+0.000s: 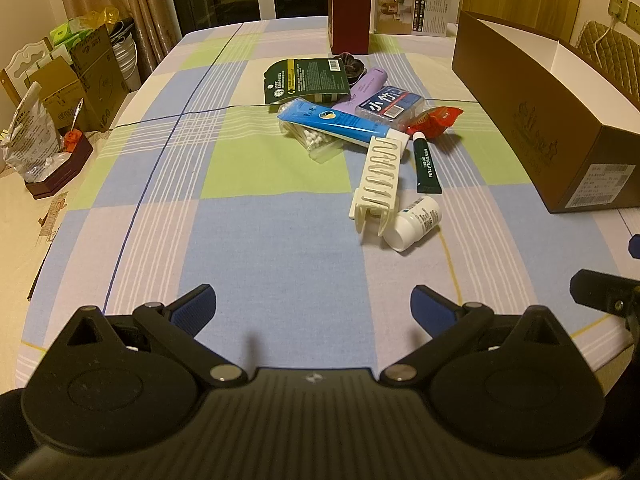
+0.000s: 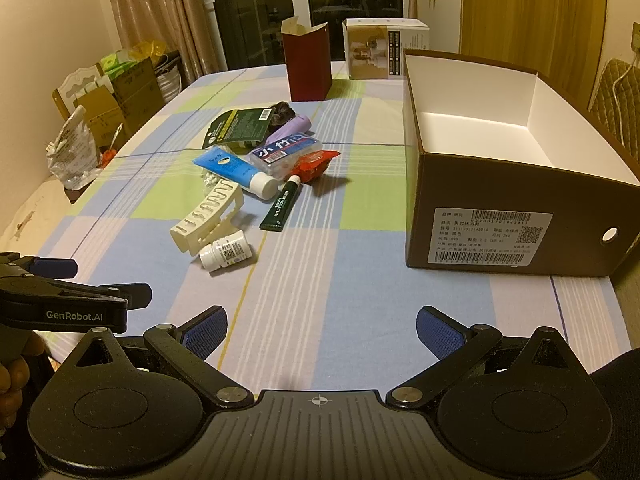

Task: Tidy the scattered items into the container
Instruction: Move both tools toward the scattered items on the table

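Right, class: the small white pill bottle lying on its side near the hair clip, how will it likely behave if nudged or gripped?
The white pill bottle lies on its side and looks round, so a nudge would probably roll it across the tablecloth. Its smooth plastic may slip unless gripped squarely. It touches the cream hair clip, which might shift too.

"GenRobot.AI" on left gripper (image 2: 92,300); "小竹" on blue pack (image 2: 286,154).

Counted on the checked cloth (image 2: 320,300): one brown box (image 2: 516,220), one white bottle (image 2: 226,255), one cream hair claw (image 2: 208,218). Also three tubes: blue (image 2: 236,168), green (image 2: 280,208), purple (image 2: 290,128).
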`<state>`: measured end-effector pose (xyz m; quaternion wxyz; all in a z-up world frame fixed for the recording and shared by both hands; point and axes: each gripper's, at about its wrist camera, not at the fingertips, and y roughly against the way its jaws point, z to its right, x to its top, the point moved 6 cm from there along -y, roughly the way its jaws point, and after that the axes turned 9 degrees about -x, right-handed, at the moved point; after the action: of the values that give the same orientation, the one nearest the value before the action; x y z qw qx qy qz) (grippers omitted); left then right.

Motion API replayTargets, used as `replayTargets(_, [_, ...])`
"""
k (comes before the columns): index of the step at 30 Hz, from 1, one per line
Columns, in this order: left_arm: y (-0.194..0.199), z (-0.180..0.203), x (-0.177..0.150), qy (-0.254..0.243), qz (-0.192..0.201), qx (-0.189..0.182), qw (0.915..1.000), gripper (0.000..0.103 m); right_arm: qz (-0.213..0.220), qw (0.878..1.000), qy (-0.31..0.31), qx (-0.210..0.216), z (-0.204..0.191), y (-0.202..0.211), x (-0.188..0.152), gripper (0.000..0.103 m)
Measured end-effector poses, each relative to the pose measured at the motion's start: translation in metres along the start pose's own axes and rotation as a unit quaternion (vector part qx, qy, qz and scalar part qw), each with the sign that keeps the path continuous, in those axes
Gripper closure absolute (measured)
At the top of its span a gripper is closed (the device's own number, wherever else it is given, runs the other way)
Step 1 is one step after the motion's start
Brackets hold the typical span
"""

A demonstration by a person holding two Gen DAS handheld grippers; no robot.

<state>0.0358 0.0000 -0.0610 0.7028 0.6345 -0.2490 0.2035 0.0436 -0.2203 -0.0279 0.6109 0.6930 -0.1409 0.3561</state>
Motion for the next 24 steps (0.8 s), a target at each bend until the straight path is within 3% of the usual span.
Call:
replayTargets(19, [0.0, -0.001, 0.001, 0.002, -0.001, 0.002, 1.0, 0.001, -0.005, 1.0, 0.003, -0.002, -0.001, -0.002, 0.0, 0.0])
replayTargets(24, [0.007, -0.004, 0.015, 0.014, 0.018, -0.002, 0.9997, 0.001, 0.001, 1.0, 0.003, 0.016, -0.007, -0.001, 0.011, 0.0])
